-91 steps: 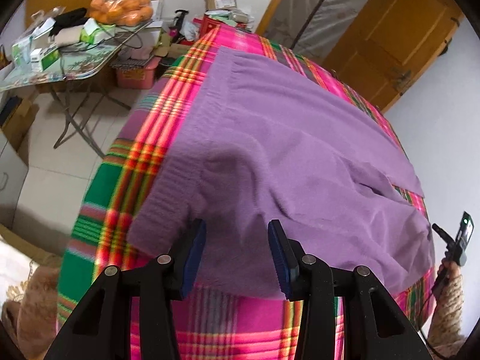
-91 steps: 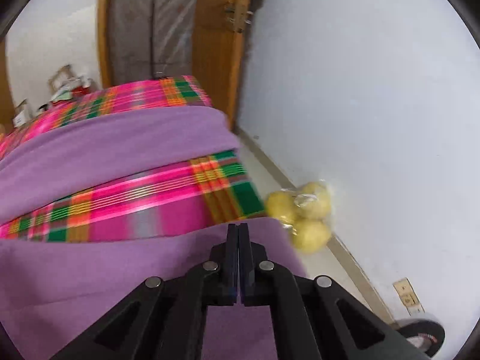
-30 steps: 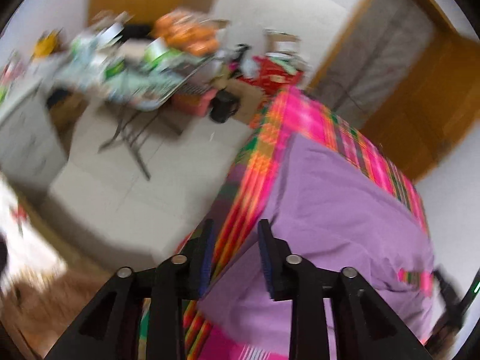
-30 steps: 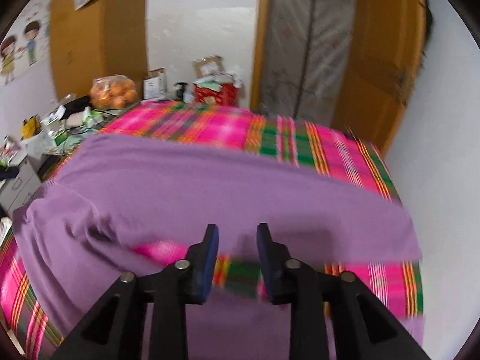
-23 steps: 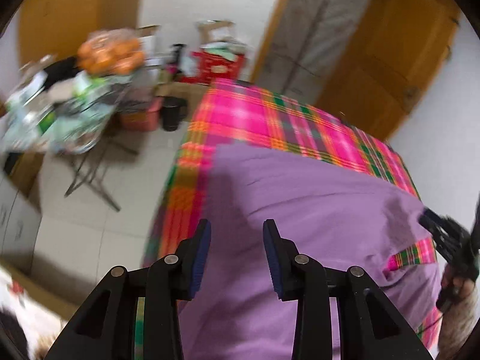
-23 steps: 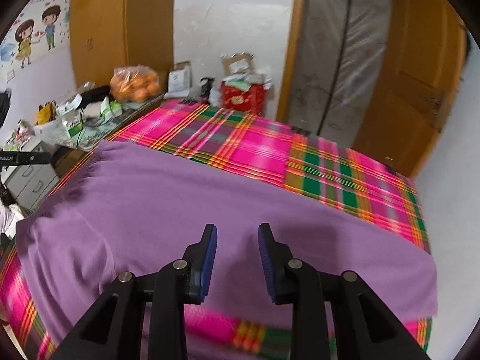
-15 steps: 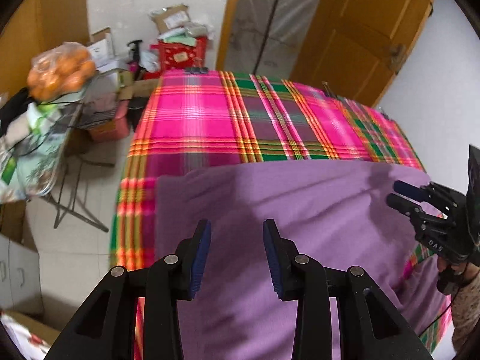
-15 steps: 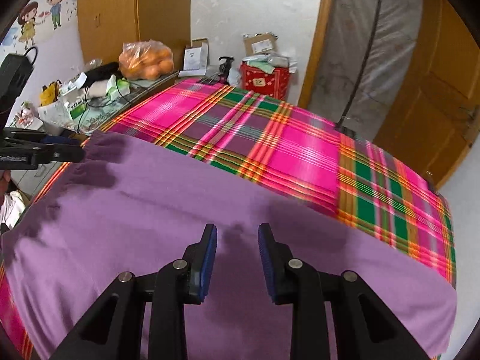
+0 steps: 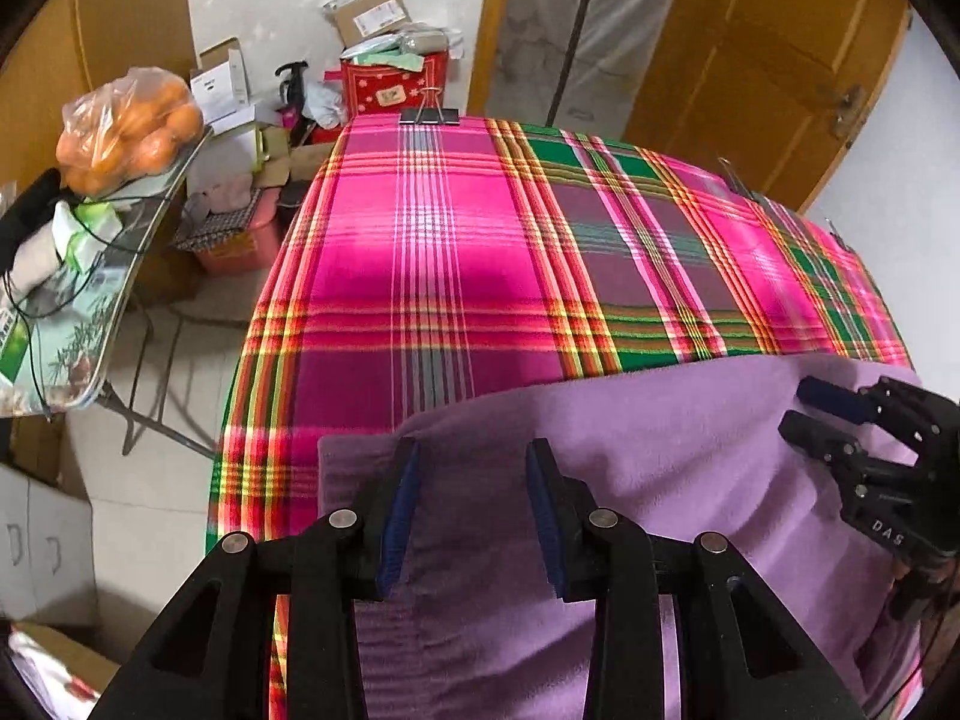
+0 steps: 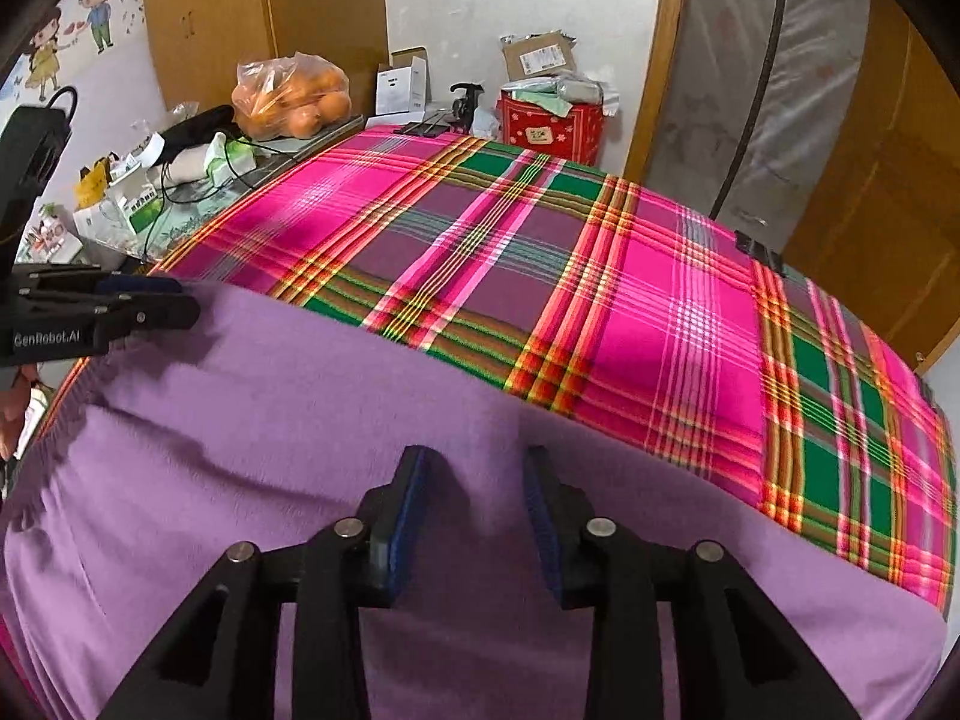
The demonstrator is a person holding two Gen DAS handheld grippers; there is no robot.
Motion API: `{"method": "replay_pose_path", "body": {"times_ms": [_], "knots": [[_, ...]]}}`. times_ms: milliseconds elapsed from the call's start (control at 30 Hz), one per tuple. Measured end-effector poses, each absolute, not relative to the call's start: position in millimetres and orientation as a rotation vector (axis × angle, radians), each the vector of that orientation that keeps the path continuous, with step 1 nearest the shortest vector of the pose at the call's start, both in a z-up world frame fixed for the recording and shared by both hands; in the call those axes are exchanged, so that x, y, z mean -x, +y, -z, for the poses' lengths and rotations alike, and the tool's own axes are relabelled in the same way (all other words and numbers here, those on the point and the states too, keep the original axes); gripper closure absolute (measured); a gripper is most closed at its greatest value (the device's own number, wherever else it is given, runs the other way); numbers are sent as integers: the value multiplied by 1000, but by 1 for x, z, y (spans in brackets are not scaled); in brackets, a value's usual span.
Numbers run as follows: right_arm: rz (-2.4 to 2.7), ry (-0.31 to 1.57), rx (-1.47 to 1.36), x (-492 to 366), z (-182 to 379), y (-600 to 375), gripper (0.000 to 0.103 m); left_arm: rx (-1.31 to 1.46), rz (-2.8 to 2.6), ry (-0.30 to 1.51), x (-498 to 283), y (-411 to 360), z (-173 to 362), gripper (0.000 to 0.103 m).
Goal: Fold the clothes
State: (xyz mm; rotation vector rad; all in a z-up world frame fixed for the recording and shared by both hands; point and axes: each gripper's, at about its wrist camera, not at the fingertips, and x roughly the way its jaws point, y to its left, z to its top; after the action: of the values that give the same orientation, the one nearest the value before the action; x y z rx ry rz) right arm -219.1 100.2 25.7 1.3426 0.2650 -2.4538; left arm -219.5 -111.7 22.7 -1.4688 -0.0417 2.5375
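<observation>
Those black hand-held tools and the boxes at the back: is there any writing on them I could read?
"GenRobot.AI": on the side of the left tool, seen from the right wrist.
"DAS": on the body of the right tool, seen from the left wrist; any further letters are hidden.
Cardboard box label: printed, too small to read.
Red box tag: too blurred to read.
Green and white packets on the side table: print too small to read.

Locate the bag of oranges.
Left wrist view, upper left: bag of oranges sits on the side table, left of the plaid-covered table.
</observation>
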Motion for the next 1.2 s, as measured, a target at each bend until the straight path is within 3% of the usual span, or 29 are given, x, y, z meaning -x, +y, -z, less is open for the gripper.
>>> {"method": "replay_pose_path", "body": {"times_ms": [233, 467, 567, 633, 700, 900, 1033, 1200], "knots": [[2508, 160, -1240, 225, -42, 115, 65, 1337, -2649, 179, 216, -101, -38, 66], [2434, 254, -1264, 235, -23, 106, 46, 1364, -2499, 376, 223, -87, -21, 65], [2430, 269, -1255, 236, -20, 105, 41, 1308, -2492, 433, 223, -87, -19, 62], [2424, 247, -1254, 237, -18, 107, 40, 1284, -2493, 461, 227, -87, -18, 54], [2422, 257, -1236, 236, -18, 106, 37, 1292, -2493, 440, 235, -92, -16, 47], [2427, 250, -1225, 239, -18, 101, 35, 1304, -2438, 229, 245, -112, -13, 45], [2418, 263, -1219, 241, -18, 97, 37, 1295, -2457, 252, 243, -107, -11, 45], [2381, 290, -1205, 235, -19, 91, 61, 1301, -2444, 261, 241, -106, -10, 46]]}}
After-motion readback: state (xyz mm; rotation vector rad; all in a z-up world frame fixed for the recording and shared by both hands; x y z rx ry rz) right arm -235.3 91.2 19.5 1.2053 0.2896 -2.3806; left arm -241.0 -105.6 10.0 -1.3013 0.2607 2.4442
